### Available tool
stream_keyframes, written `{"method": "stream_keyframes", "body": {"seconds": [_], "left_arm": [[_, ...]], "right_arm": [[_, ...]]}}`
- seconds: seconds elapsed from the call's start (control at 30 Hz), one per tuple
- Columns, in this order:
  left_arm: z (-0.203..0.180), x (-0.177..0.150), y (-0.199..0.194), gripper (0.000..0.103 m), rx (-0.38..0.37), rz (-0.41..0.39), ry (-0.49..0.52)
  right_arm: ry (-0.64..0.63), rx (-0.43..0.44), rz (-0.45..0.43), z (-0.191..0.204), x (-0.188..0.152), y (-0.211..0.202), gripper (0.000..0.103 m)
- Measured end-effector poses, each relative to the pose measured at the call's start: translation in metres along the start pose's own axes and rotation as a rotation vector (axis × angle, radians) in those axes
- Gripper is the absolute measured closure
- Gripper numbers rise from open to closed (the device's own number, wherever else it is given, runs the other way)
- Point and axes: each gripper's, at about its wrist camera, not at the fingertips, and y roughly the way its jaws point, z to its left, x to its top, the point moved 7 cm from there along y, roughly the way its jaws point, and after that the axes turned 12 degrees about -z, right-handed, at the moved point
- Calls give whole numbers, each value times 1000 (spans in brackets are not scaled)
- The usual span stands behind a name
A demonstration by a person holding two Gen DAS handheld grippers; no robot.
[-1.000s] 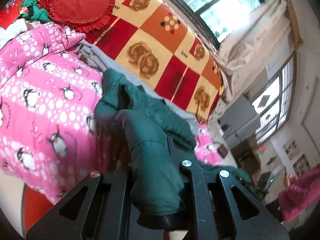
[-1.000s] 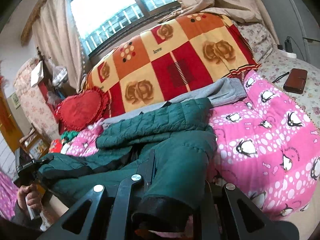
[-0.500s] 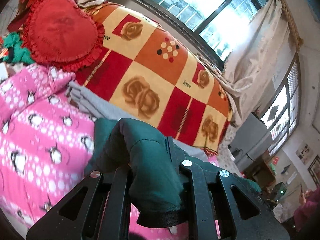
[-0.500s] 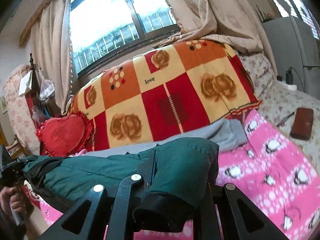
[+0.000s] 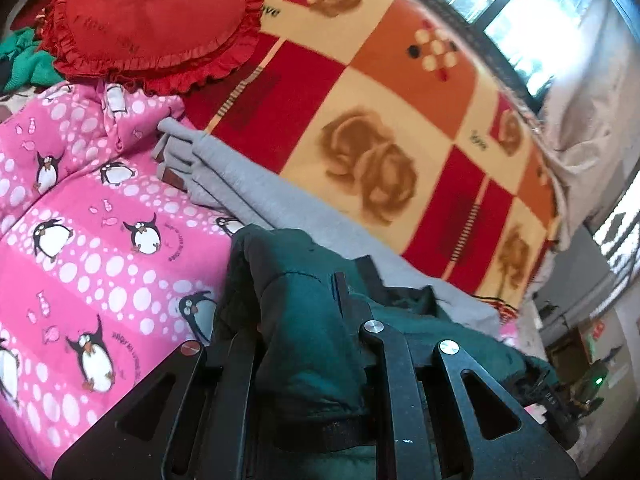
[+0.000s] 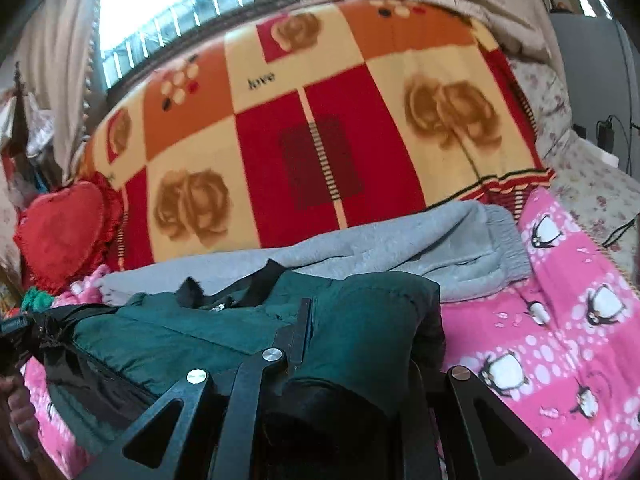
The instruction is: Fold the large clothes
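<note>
A dark green quilted jacket (image 5: 316,340) lies on a pink penguin blanket (image 5: 80,220), and I hold it by two ends. My left gripper (image 5: 296,292) is shut on a bunched fold of it; the cloth hides one finger. In the right wrist view the same jacket (image 6: 180,336) stretches to the left. My right gripper (image 6: 360,316) is shut on its thick black-lined end, which drapes over the right finger. The held edge reaches close to a grey garment (image 6: 400,240) lying behind the jacket. My left gripper (image 6: 16,328) shows at the far left of that view.
A red, orange and cream rose-patterned blanket (image 6: 320,140) rises behind the grey garment (image 5: 256,184). A red heart cushion (image 5: 152,20) leans at the left. Curtains and a bright window stand beyond. A flowered sheet (image 6: 592,184) with cables lies at the right.
Both grippers have carried the jacket's held edge forward across the bed toward the grey garment and the rose blanket, and slightly lower. Their grip has not changed.
</note>
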Motion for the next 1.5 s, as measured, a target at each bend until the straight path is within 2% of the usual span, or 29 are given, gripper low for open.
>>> {"method": "stream_keyframes", "body": {"seconds": [0.2, 0.27, 0.33, 0.53, 0.87, 1.23, 1.37, 1.5], "left_arm": [[0, 7, 37, 92, 35, 11, 7], [-4, 7, 51, 92, 45, 21, 47], [-3, 0, 71, 92, 63, 60, 85], [14, -22, 106, 88, 49, 108, 54], [14, -37, 127, 88, 48, 112, 126], [13, -33, 131, 88, 24, 120, 82], [9, -28, 130, 88, 50, 178, 93], [3, -18, 123, 86, 68, 222, 136]], "right_arm": [[-28, -15, 1, -4, 1, 36, 91], [-38, -33, 14, -8, -6, 48, 91], [-35, -42, 35, -12, -13, 60, 91], [-40, -31, 94, -17, -25, 79, 90], [35, 18, 194, -26, -45, 101, 84], [96, 19, 221, -29, -48, 101, 81], [120, 39, 228, -29, -46, 96, 79], [242, 98, 202, -36, -34, 83, 75]]}}
